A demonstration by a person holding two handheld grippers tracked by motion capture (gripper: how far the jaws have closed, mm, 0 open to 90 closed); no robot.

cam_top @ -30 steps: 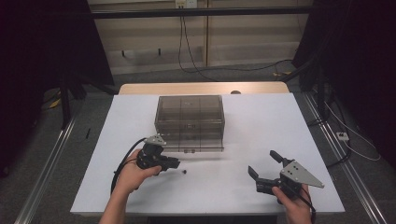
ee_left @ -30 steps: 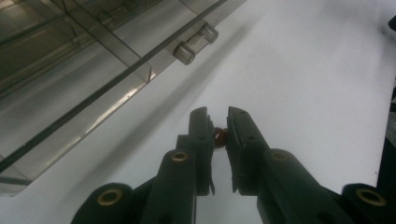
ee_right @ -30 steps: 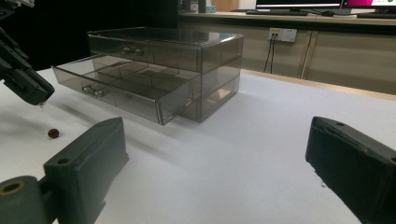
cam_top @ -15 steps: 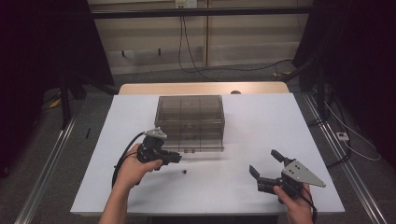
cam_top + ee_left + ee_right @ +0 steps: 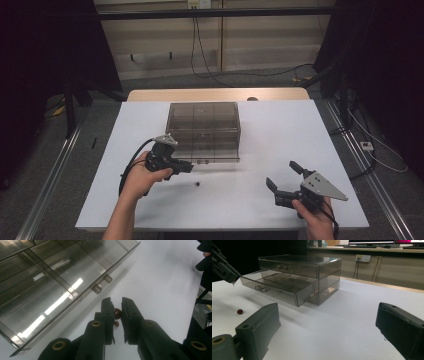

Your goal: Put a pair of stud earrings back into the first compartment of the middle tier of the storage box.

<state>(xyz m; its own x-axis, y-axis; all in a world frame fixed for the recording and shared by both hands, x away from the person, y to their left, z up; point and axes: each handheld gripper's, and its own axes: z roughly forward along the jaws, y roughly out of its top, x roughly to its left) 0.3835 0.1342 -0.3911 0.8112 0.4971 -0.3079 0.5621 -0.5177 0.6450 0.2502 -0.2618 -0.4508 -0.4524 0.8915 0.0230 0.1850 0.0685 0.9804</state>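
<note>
The left claw (image 5: 189,167), pinched nearly shut on a small red bead (image 5: 118,312), hangs just short of the open drawer (image 5: 210,152), whose front lies beside its tips; the right claw (image 5: 281,173) gapes wide, well apart.

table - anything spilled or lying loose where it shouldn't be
A small dark red bead lies loose on the white table, in front of the clear drawer box's open middle drawer. Nothing else stands out.

Drawer cabinets, smoked clear plastic (image 5: 203,129): 1
Drawers pulled open (image 5: 274,288): 1
Dark red beads (image 5: 239,311): 2
Handheld grippers (image 5: 182,167): 2
Tables, white top (image 5: 280,135): 1
</note>
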